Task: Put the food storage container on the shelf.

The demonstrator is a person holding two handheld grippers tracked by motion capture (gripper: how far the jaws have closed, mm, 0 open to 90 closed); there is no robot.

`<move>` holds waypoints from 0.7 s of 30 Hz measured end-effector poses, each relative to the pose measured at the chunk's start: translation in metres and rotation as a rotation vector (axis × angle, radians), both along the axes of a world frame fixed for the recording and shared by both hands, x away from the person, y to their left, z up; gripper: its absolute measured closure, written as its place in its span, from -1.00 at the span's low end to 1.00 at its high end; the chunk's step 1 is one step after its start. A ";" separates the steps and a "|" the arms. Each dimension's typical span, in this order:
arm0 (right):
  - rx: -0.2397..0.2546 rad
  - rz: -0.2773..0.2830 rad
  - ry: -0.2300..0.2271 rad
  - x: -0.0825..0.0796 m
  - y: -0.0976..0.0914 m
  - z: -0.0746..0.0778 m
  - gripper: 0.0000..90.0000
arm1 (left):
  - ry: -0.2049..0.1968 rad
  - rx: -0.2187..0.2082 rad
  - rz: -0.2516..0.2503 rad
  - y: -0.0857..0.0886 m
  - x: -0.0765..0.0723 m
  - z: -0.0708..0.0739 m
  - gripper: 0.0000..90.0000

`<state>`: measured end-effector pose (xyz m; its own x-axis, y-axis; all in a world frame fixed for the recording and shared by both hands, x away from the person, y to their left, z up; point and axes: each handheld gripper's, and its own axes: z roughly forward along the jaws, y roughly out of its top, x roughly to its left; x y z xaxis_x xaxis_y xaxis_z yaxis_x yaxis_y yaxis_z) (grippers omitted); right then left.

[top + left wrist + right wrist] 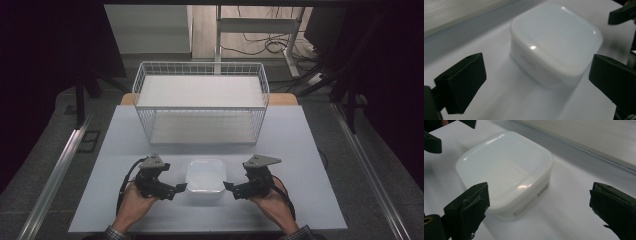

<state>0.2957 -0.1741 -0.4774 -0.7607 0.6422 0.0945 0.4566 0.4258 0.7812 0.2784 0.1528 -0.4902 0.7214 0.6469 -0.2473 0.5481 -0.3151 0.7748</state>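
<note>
**Two open tongs flank a white box**

High view: the white lidded box sits on the worktop directly between the left tongs and the right tongs, whose tips aim inward at its two sides without touching it. That mirrored stance suggests a two-sided lift is being set up. Beyond both tongs stands a white wire basket, a likely destination for the box.

Left gripper view: the left tongs stand wide open, nothing pressed between them. The box lies just ahead, one corner nearest, with the far tongs' tip past it.

Right gripper view: the right tongs are equally spread and hold nothing. The box rests just ahead and toward their left jaw, lid on, so its flat sides offer the grip.
</note>
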 end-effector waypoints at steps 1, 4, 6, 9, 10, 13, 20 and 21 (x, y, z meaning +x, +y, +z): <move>0.000 0.005 0.015 0.005 0.007 0.001 -0.97 | 0.015 -0.005 -0.014 -0.008 0.007 0.001 -0.98; -0.006 0.011 0.054 0.011 0.017 0.000 -0.98 | 0.033 0.022 -0.030 -0.022 0.019 0.001 -0.98; -0.008 0.014 0.074 0.014 0.020 0.000 -0.99 | 0.040 0.030 -0.034 -0.026 0.022 0.000 -0.97; -0.013 0.019 0.123 0.022 0.029 -0.002 -0.95 | 0.083 -0.019 -0.034 -0.027 0.030 -0.013 -0.95; -0.020 0.018 0.131 0.024 0.030 -0.003 -0.93 | 0.095 -0.018 -0.032 -0.026 0.031 -0.017 -0.95; -0.044 0.033 0.159 0.026 0.032 -0.009 -0.86 | 0.133 -0.061 -0.035 -0.022 0.031 -0.024 -0.88; 0.040 0.031 0.283 0.021 0.028 -0.011 -0.41 | 0.204 -0.100 -0.045 -0.019 0.022 -0.023 -0.53; 0.040 0.033 0.299 0.020 0.026 -0.010 -0.38 | 0.212 -0.105 -0.039 -0.017 0.018 -0.022 -0.47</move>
<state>0.3156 -0.1476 -0.4876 -0.7158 0.6088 0.3422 0.6551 0.4157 0.6309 0.2969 0.1355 -0.5121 0.6696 0.5824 -0.4609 0.6915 -0.2624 0.6731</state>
